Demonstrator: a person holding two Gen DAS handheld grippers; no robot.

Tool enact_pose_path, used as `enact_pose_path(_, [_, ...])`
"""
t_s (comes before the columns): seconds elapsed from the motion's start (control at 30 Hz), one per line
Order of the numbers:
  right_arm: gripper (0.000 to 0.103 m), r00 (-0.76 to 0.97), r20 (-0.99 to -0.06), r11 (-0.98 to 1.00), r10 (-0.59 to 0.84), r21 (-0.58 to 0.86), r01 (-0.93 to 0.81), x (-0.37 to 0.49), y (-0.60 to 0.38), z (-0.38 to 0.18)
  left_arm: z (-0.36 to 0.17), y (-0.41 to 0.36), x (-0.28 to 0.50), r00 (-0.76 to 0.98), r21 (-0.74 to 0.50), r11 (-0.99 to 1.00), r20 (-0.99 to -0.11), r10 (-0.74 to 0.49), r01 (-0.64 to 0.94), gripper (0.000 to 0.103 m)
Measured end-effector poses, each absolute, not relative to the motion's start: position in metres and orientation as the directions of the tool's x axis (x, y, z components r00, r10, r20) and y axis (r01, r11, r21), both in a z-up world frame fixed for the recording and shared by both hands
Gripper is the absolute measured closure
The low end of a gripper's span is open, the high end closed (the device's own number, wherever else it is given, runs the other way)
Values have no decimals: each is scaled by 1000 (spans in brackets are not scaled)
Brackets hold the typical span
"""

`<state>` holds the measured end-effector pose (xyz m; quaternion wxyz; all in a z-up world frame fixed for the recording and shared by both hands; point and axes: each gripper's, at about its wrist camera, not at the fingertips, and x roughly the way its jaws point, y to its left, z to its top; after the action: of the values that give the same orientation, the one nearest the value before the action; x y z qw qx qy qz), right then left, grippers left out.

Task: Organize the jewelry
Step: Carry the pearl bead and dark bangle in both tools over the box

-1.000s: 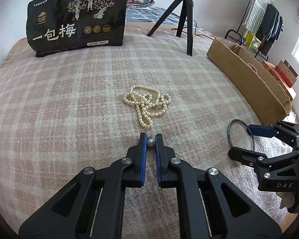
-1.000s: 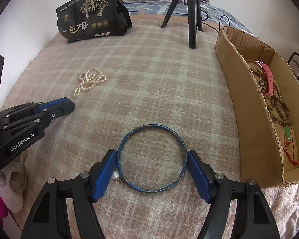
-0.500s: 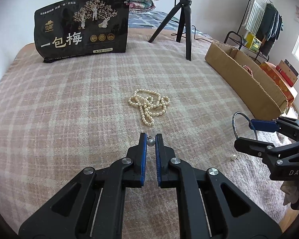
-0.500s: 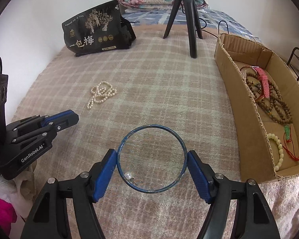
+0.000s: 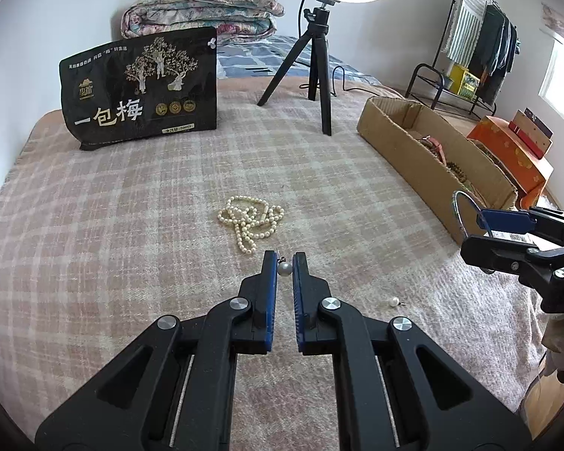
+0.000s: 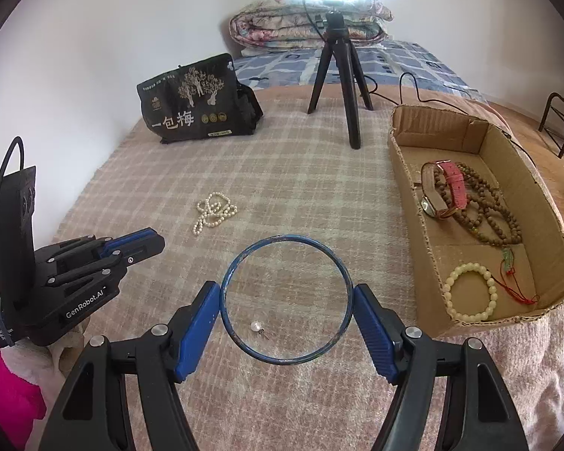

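Observation:
My left gripper (image 5: 284, 268) is shut on a pearl earring (image 5: 284, 268) and holds it above the plaid blanket. My right gripper (image 6: 286, 302) is shut on a blue bangle (image 6: 229, 263), its ring held between the pads above the blanket; both also show at the right of the left wrist view (image 5: 458, 210). A pearl necklace (image 5: 251, 221) lies heaped on the blanket ahead of the left gripper. A second pearl earring (image 6: 257, 326) lies on the blanket under the bangle. A cardboard box (image 6: 402, 203) at the right holds a watch, bead strings and a bead bracelet.
A black snack bag (image 5: 141, 88) stands at the back left. A black tripod (image 5: 316, 75) with a ring light stands at the back centre. A folded quilt (image 5: 203, 7) lies behind. An orange box (image 5: 515, 154) and a clothes rack stand beyond the bed's right edge.
Both grippers have risen and tilted up, the left with its pearl earring, the right with the bangle. The loose earring now shows through the bangle's ring.

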<state>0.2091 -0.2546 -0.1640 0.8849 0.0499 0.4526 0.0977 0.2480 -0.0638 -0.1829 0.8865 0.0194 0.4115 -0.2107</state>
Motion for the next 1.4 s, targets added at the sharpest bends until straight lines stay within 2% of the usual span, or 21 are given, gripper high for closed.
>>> enact_pose_path(0.73, [29,667,-728,985,159,165,-55,181,-355,-107,-137,-151,225,571,-166,856,-681,-459,490,97])
enact_pose_path(1.4, [29,678,-728,989,101,150,14,233,-433,-105,-135,-247,230,540,-204,814,-657,-526,544,97])
